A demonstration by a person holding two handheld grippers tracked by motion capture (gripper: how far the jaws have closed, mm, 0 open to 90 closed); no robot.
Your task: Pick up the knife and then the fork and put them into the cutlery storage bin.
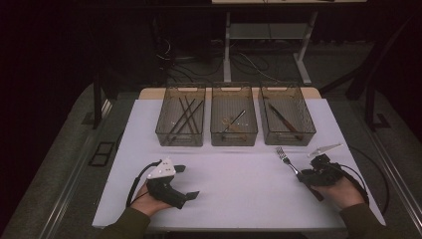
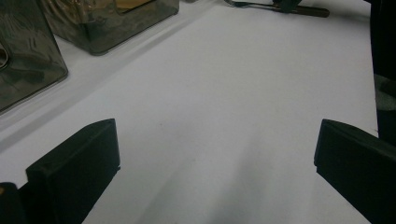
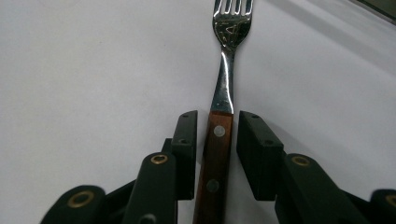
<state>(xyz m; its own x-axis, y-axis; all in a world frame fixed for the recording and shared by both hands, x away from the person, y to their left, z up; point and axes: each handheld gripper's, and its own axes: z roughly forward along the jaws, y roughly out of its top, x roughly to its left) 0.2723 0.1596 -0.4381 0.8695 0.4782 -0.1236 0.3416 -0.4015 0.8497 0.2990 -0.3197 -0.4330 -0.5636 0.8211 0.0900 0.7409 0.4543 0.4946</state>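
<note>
Fork (image 3: 223,98) lies lower right on my white bench (image 1: 239,184), its wooden handle between my right claw (image 3: 217,140) jaws, which sit narrow with slim gaps either side, not yet pressing. My left claw (image 1: 186,181) rests wide open, empty, lower left.

light: dim room, dark surroundings | brightest: white counter (image 1: 234,184) | glare: on fork (image 3: 229,28) tines | shadows: soft, beside bins | focus: near gripper jaws slightly soft
</note>
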